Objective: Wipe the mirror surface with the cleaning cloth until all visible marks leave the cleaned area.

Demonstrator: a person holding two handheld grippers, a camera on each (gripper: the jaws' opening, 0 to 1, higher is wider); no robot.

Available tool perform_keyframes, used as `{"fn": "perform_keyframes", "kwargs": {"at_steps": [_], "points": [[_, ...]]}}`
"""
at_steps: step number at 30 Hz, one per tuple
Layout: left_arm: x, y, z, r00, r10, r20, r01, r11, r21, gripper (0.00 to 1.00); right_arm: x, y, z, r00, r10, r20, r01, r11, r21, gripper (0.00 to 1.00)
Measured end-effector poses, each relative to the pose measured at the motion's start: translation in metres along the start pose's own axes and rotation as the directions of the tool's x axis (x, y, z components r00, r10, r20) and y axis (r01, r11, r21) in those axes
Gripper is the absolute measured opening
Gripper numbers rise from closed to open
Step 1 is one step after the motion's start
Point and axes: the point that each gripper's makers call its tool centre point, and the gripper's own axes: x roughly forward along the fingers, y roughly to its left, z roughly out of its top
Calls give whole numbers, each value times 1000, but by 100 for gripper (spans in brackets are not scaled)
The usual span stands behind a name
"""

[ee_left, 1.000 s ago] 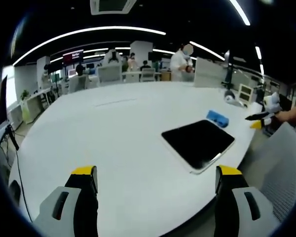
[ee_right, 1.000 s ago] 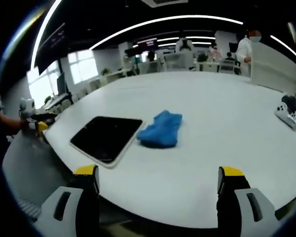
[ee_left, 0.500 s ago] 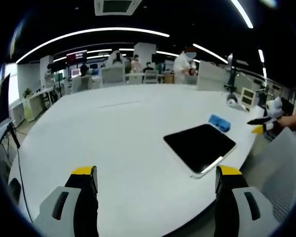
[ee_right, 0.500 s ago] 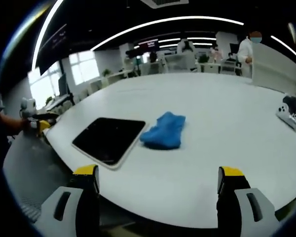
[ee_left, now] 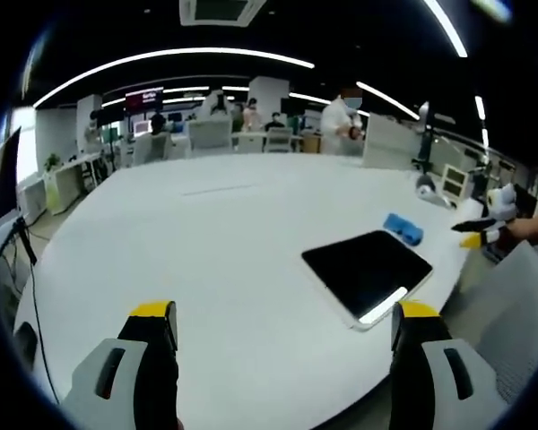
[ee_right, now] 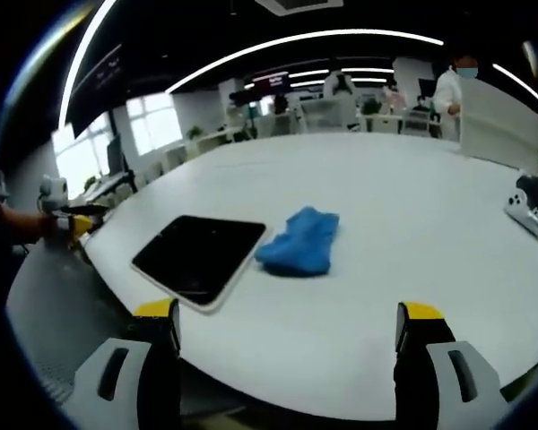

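Holding both tools above the near edge of the white table (ee_right: 412, 242), I am keeping each pair of jaws spread wide apart with nothing between them. In the right gripper view, my right gripper (ee_right: 287, 354) is sitting low at 6 o'clock, and the mirror (ee_right: 200, 257) is lying flat on the table at about 10 o'clock from the jaws, near the table edge. The blue cleaning cloth (ee_right: 299, 243) is lying bunched at about 12 o'clock, touching or just beside the mirror's far right edge; I cannot tell which. Both are lying well beyond my jaw tips. In the left gripper view, my left gripper (ee_left: 287, 354) is pointing across the table, with the mirror (ee_left: 368, 274) at about 1 o'clock and the cloth (ee_left: 402, 227) just past its far corner.
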Motion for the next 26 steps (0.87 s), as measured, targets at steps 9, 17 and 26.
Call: {"fn": "perform_keyframes", "kwargs": {"at_steps": [9, 17, 26], "points": [[0, -3, -1, 1000, -24, 6, 25, 999, -42, 99, -4, -10, 0, 1000, -18, -4, 18, 1000, 10, 100], [1, -3, -3, 1000, -23, -2, 23, 998, -52, 99, -4, -11, -4, 1000, -23, -2, 23, 1000, 18, 100], [1, -4, -5, 1000, -25, -9, 24, 998, -52, 99, -4, -11, -6, 1000, -24, 3, 24, 999, 34, 100]]}}
